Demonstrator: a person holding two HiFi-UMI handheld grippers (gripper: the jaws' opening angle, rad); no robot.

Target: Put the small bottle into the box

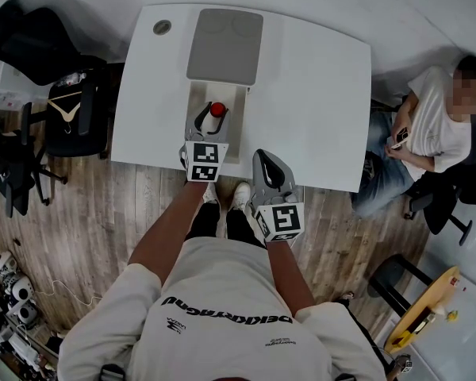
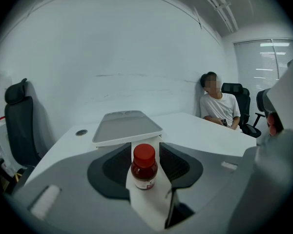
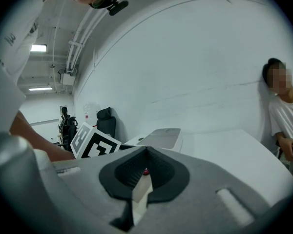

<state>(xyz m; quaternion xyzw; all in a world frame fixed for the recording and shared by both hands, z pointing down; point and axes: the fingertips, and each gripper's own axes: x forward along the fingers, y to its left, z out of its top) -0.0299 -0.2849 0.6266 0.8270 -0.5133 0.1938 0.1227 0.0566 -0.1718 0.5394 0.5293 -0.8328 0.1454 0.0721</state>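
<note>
The small bottle [image 1: 216, 109] with a red cap and dark contents stands upright inside the white box [image 1: 239, 137], whose grey lid [image 1: 224, 44] is folded back. My left gripper [image 1: 210, 121] reaches over the box's near edge. Its jaws are open on either side of the bottle [image 2: 144, 167], with slim gaps between pads and glass. In the left gripper view the lid [image 2: 127, 126] lies just behind. My right gripper [image 1: 266, 161] hovers at the table's front edge, right of the box. It is shut and holds nothing [image 3: 146, 152].
The white table [image 1: 317, 94] has a round cable hole [image 1: 162, 27] at its far left. A person [image 1: 436, 125] sits on a chair past the right edge. Black office chairs [image 1: 32, 46] stand left, and a yellow stool [image 1: 424, 308] lower right.
</note>
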